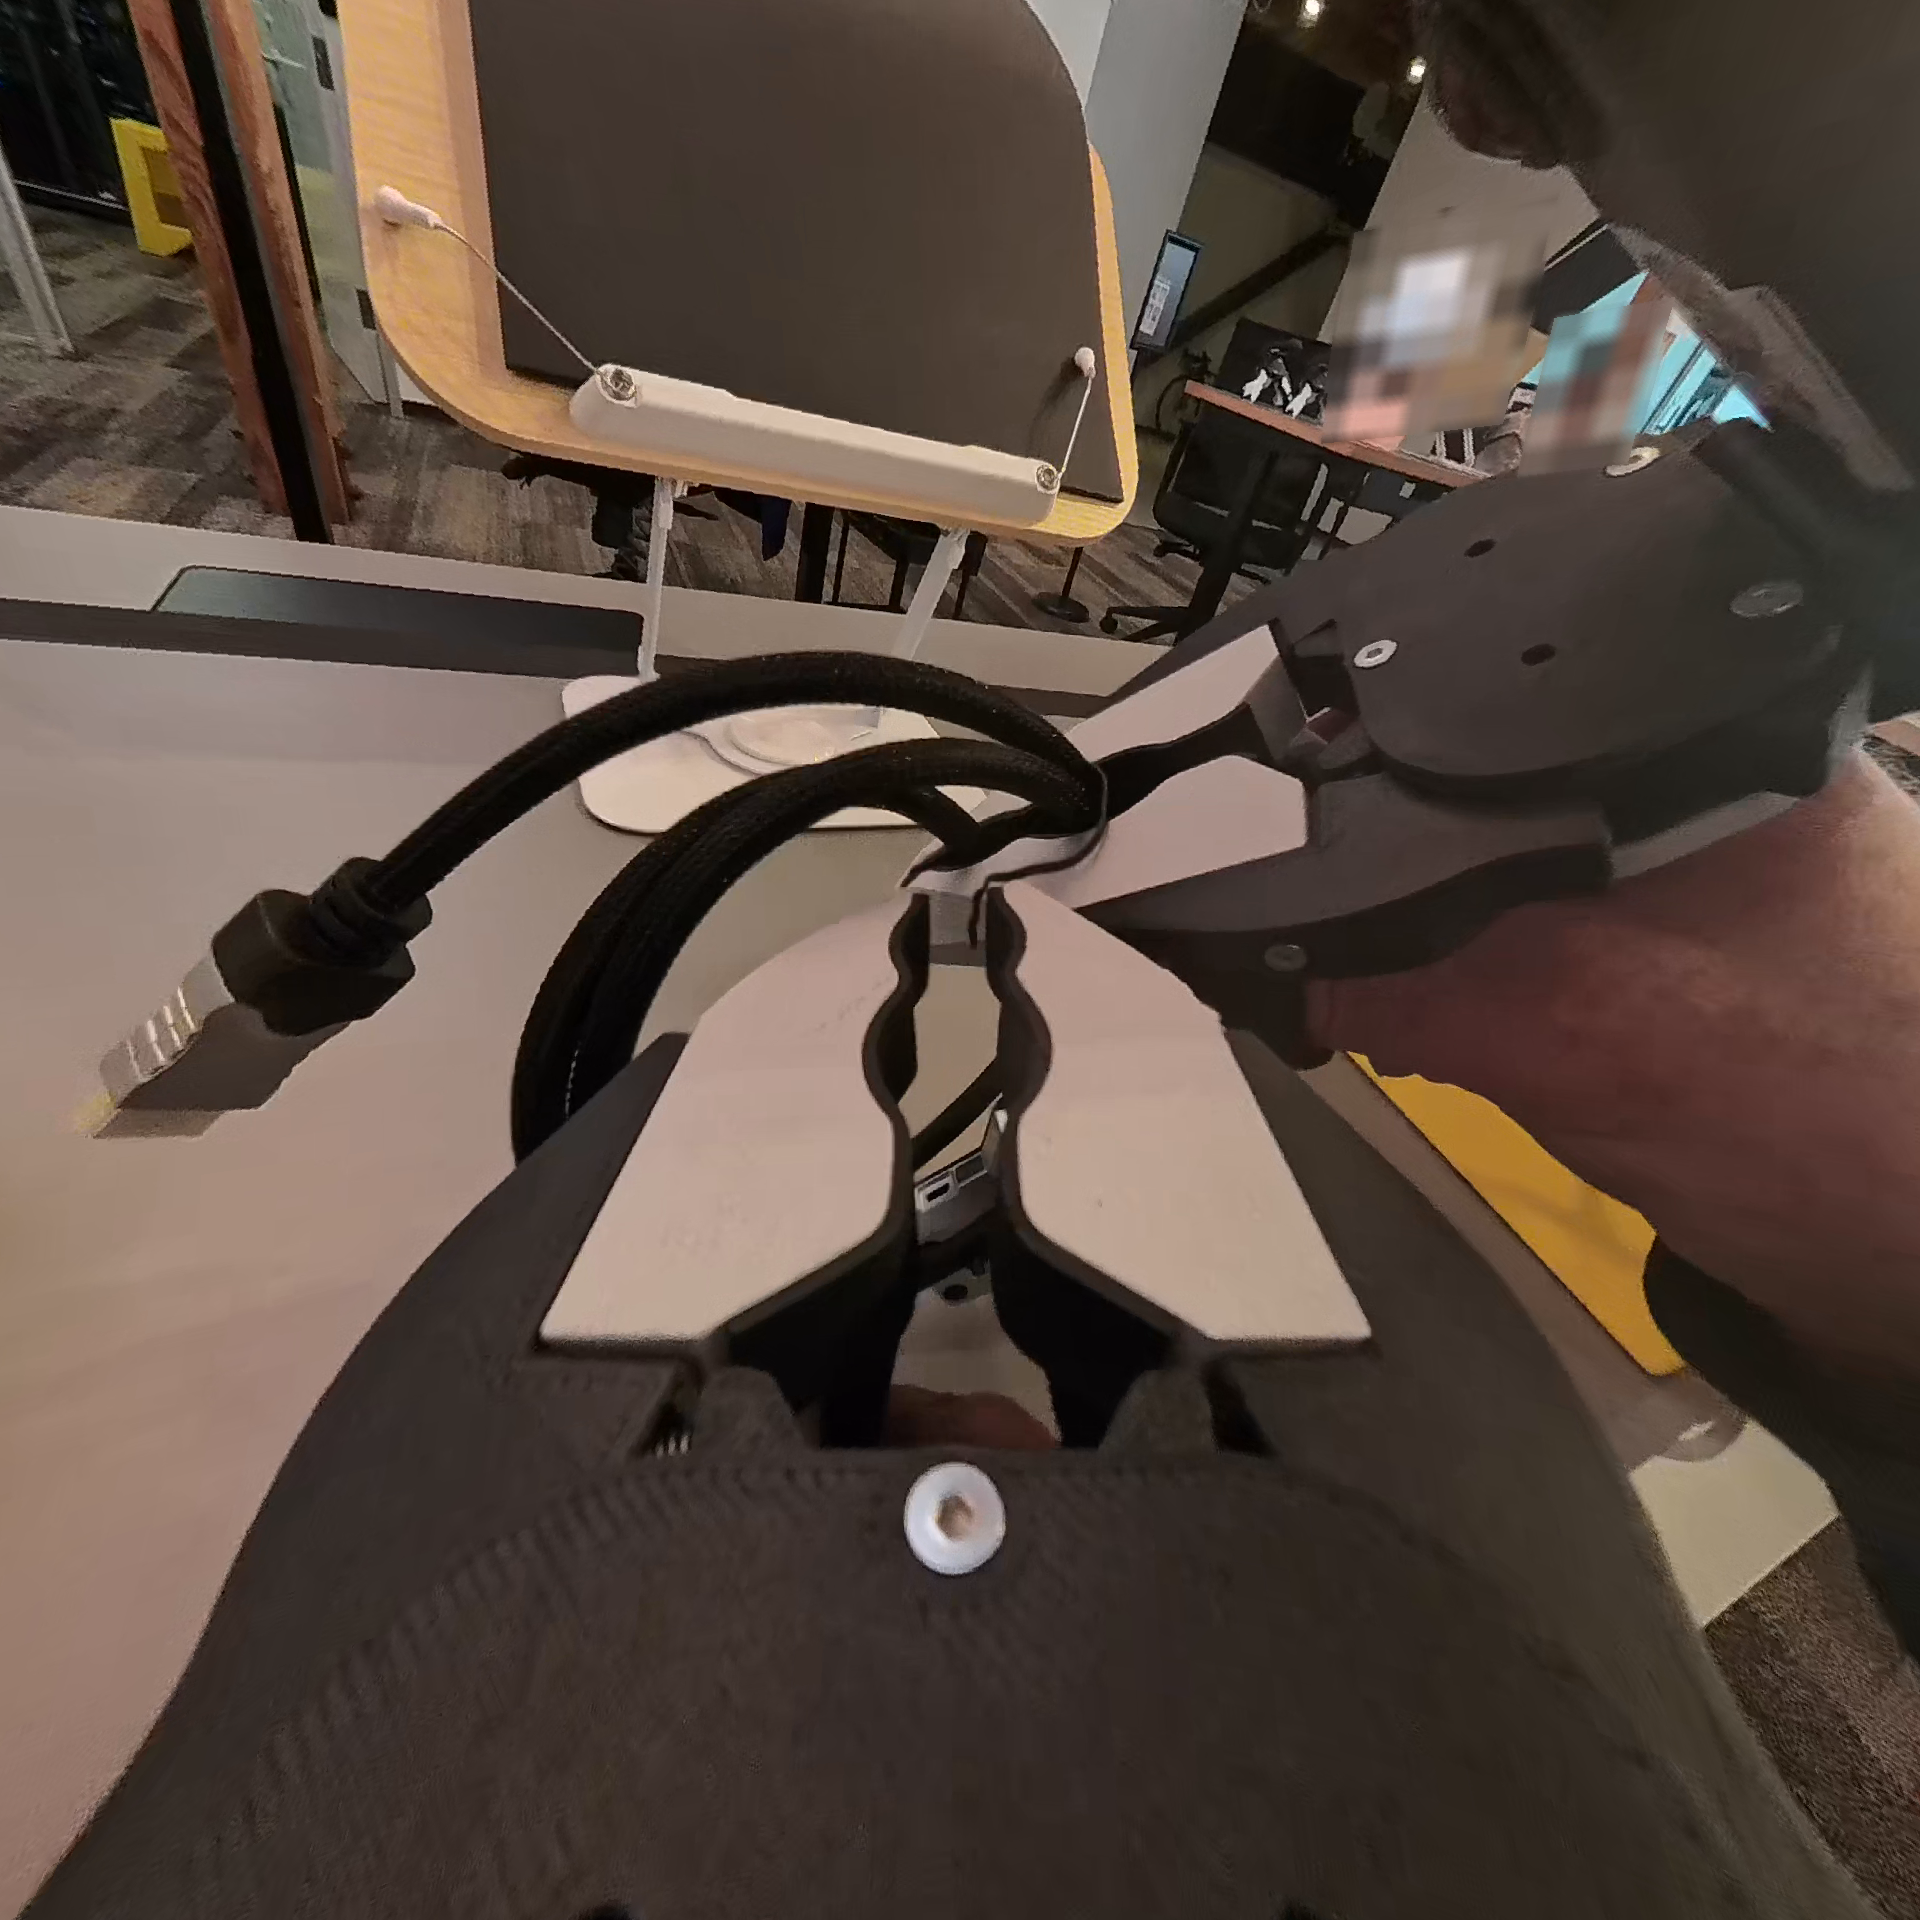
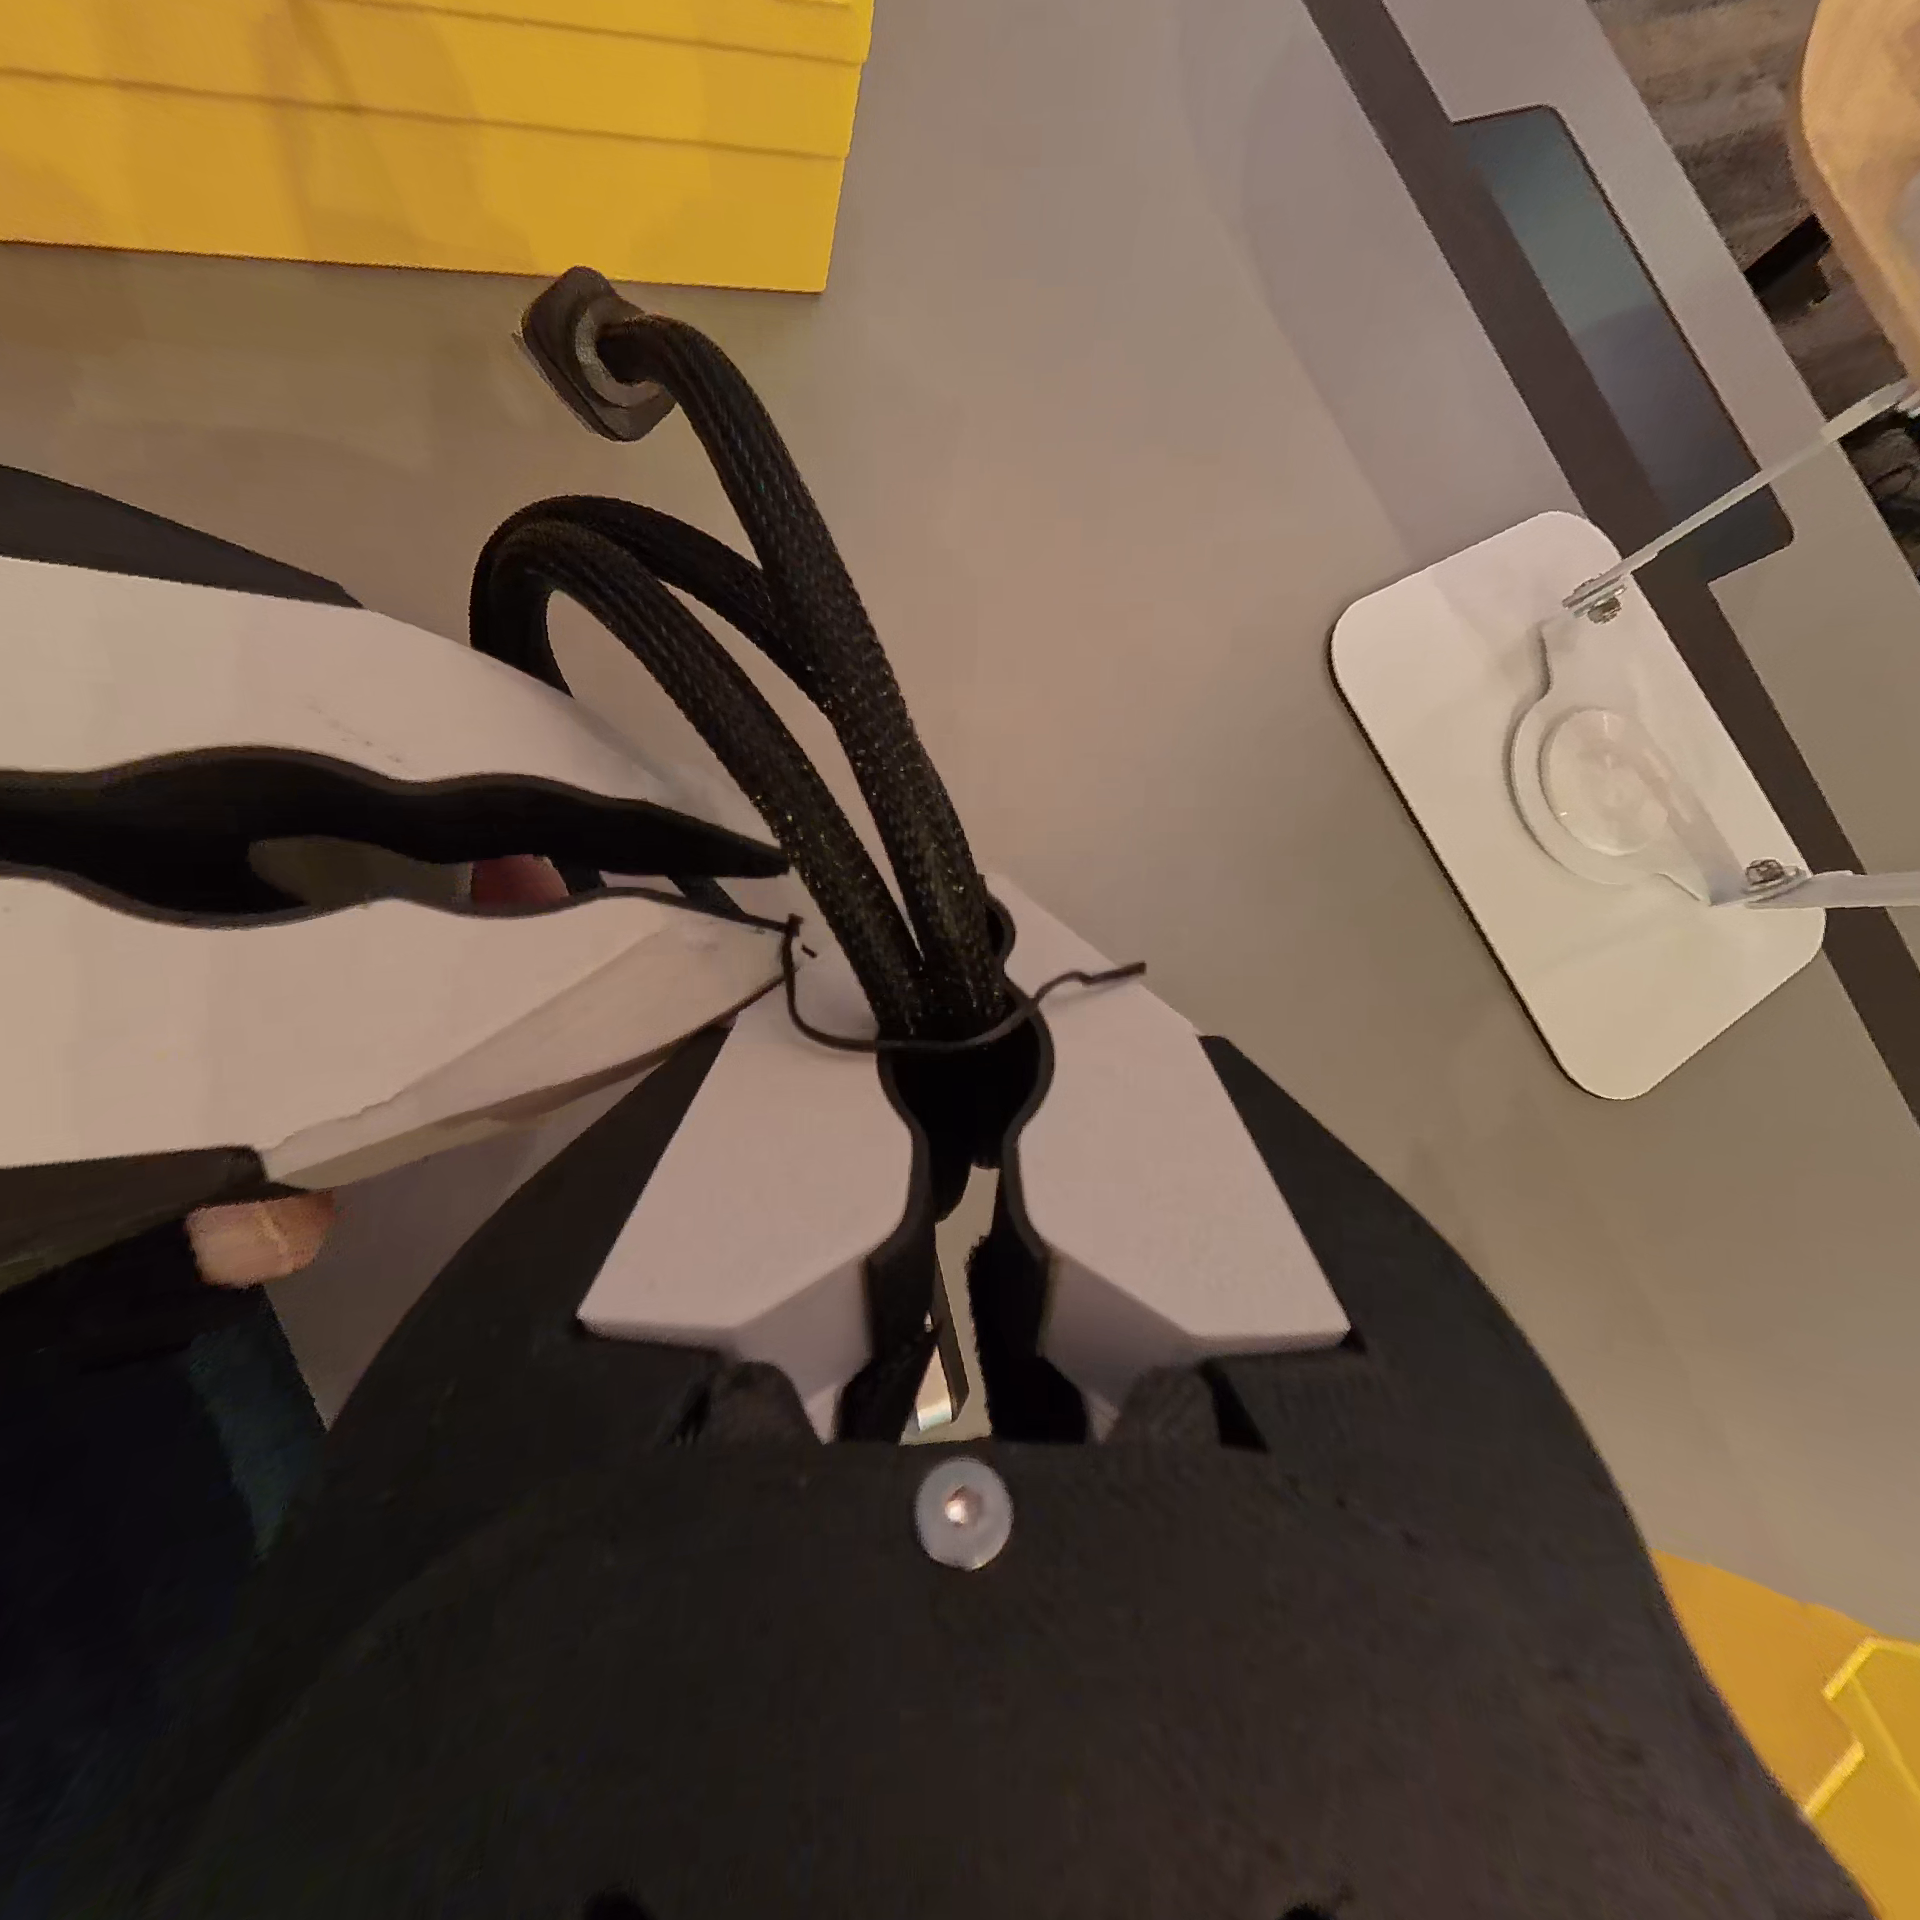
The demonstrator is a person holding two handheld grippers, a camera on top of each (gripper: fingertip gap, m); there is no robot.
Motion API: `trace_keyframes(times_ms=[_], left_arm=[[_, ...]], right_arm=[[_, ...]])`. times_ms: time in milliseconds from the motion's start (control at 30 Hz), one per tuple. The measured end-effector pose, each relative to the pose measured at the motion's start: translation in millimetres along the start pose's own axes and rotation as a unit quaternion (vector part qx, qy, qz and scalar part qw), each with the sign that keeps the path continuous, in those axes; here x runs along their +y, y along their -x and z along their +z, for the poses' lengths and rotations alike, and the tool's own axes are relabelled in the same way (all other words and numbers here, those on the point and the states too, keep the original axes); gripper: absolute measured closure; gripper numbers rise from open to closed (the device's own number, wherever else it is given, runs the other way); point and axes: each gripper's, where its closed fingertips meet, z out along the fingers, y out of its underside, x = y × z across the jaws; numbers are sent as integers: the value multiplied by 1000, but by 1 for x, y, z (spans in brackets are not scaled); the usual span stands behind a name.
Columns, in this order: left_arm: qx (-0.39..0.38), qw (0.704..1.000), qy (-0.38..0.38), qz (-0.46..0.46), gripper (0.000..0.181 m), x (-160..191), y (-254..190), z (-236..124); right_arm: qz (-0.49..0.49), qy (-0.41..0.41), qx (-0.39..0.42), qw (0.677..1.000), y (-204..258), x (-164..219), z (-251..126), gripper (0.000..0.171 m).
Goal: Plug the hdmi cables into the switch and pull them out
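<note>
A coiled bundle of black braided HDMI cable (image 1: 727, 717) is held above the grey table (image 1: 208, 1299). Its plug (image 1: 260, 977) sticks out to the left with the metal end free. My right gripper (image 1: 1081, 821) comes in from the right and is shut on the bundle (image 2: 862, 831) in its round notch (image 2: 966, 997). A thin black twist tie (image 2: 904, 1039) wraps the bundle there. My left gripper (image 1: 954, 909) is closed to a narrow gap on the tie's loose end, its tips (image 2: 779, 899) right beside the right gripper. A small silver box with ports (image 1: 940, 1195) shows below through the left gripper's gap.
A white stand base (image 2: 1455, 644) sits on the table behind the cable and carries a wood-framed dark panel (image 1: 769, 208). A dark strip (image 1: 395, 613) runs along the table's far side. Yellow blocks (image 2: 416, 135) lie by the near edge. A hand (image 1: 1558, 1039) holds the right gripper.
</note>
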Motion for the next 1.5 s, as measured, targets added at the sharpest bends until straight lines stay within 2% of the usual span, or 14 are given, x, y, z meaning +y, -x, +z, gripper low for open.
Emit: trace_keyframes(times_ms=[200, 400, 733, 833, 933, 1067, 1200, 1300, 1333, 1500], left_arm=[[14, 1000, 3, 0, 171, 2, -4, -2], [36, 999, -3, 4, 163, 5, -7, -5], [93, 995, -29, -19, 137, 3, -26, -10], [126, 992, -11, -24, 141, 6, -37, -17], [168, 985, -17, 26, 148, -2, -55, -36], [195, 975, -46, 98, 141, -20, -61, -60], [158, 977, -94, 107, 131, -51, -29, -80], [104, 972, -119, 172, 118, -86, 12, -89], [95, 970, -107, 196, 114, -93, 25, -87], [171, 950, 19, 260, 100, -83, 52, -64]], right_arm=[[10, 6, -24, 1000, 3, 5, 1, 171], [17, 2, -53, 998, 6, 8, -1, 171], [26, -4, -87, 996, 11, 7, -7, 171], [29, -6, -97, 995, 12, 7, -9, 171], [29, -5, -105, 994, 12, 9, -10, 171], [32, -5, -111, 993, 10, 12, -12, 171], [31, -9, -120, 992, 11, 11, -15, 171], [23, -7, -125, 992, 13, 12, -16, 171], [20, -5, -127, 992, 14, 12, -16, 171], [-3, 3, -144, 990, 24, 10, -16, 171]])
